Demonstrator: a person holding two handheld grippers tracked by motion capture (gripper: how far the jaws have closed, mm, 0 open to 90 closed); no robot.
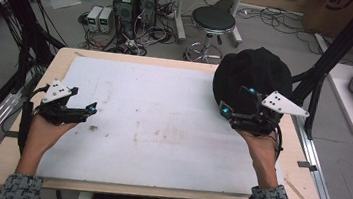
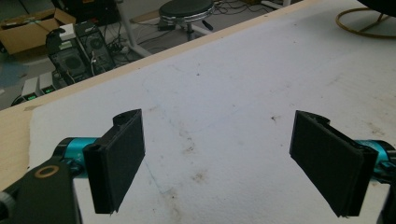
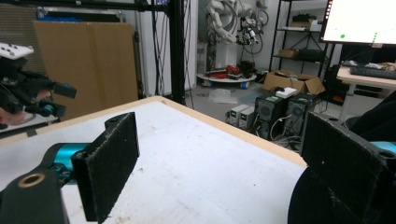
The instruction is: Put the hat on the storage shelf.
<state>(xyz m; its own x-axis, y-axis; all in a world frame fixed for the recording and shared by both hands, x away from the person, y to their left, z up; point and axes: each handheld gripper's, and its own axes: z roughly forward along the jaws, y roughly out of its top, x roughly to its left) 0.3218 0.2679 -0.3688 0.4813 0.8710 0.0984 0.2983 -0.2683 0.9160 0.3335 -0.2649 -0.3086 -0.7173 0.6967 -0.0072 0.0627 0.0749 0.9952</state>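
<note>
- Left gripper (image 1: 82, 111): near the table's (image 1: 22, 157) left edge, jaws spread wide, nothing between them, above the stained white mat (image 1: 161, 128).
- Right gripper (image 1: 234, 103): near the right edge, jaws spread, nothing gripped, just beside the black hat (image 1: 250, 72).
- Black hat: at the far right corner.

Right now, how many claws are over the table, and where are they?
2. The left claw hangs open over the white mat's left edge; the right claw is open at the black hat on the far right.
</note>
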